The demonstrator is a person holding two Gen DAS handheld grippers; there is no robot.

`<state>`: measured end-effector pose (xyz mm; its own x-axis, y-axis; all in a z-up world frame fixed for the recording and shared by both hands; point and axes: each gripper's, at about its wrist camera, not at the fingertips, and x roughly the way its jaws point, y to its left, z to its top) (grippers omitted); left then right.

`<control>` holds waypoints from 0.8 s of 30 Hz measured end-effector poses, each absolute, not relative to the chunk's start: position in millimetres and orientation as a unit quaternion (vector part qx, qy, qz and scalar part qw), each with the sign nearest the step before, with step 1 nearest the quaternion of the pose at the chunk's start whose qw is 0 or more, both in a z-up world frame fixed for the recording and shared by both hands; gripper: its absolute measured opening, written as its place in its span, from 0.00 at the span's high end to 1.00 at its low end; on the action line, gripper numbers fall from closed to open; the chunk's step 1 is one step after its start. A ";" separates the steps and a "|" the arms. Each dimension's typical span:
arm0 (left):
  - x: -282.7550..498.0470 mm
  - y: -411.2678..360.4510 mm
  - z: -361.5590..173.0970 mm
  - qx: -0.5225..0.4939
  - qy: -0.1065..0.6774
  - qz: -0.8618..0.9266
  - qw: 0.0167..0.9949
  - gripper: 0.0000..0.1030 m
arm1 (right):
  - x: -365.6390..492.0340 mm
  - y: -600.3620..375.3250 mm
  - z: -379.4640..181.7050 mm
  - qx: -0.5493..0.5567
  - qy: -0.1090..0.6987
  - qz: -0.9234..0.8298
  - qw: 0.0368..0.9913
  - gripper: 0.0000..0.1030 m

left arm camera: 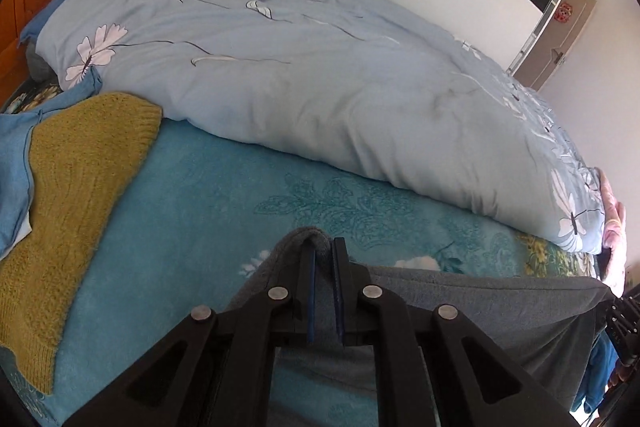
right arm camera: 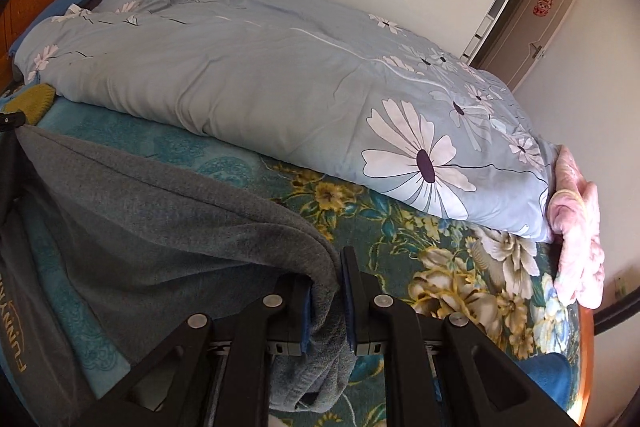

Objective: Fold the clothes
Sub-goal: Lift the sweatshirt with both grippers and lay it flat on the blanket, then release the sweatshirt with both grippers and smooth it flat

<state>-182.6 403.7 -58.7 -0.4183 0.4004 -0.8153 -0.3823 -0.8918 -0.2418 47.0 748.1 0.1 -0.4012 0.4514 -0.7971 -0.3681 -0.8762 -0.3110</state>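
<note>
A grey knit garment [left arm camera: 500,311] hangs stretched between my two grippers above the bed. My left gripper [left arm camera: 324,247] is shut on one corner of it; the cloth bunches over the fingertips. My right gripper [right arm camera: 328,267] is shut on the other corner, with grey cloth [right arm camera: 180,227] draped down between the fingers. The left gripper's tip shows at the left edge of the right wrist view [right arm camera: 10,119]. A mustard knit sweater [left arm camera: 72,195] lies on the bed to the left.
A light blue floral duvet [left arm camera: 300,67] is heaped along the far side of the bed. A teal flowered bedspread [left arm camera: 200,195] covers the mattress. A blue garment [left arm camera: 14,167] lies at the far left. A pink cloth [right arm camera: 576,227] sits at the bed's foot.
</note>
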 end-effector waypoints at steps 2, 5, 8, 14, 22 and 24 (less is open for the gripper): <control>-191.6 415.7 -73.0 -0.495 0.007 0.840 0.222 0.92 | 30.2 756.7 -18.7 -0.505 -0.040 0.827 0.244 0.86; -203.6 425.1 -91.0 -0.506 0.023 0.837 0.209 0.92 | 8.6 764.3 -47.0 -0.526 -0.043 0.815 0.238 0.86; -212.3 428.3 -106.0 -0.519 0.027 0.830 0.202 0.91 | -4.0 765.8 -68.6 -0.544 -0.039 0.806 0.231 0.86; -213.5 431.0 -125.6 -0.536 0.040 0.820 0.198 0.90 | -12.3 767.7 -90.5 -0.560 -0.024 0.796 0.227 0.84; -195.2 417.2 -108.1 -0.557 0.009 0.801 0.219 0.67 | -2.9 761.7 -67.1 -0.551 -0.008 0.805 0.219 0.72; -183.7 412.5 -97.5 -0.559 0.003 0.795 0.235 0.54 | 6.5 759.9 -52.3 -0.540 0.008 0.816 0.205 0.46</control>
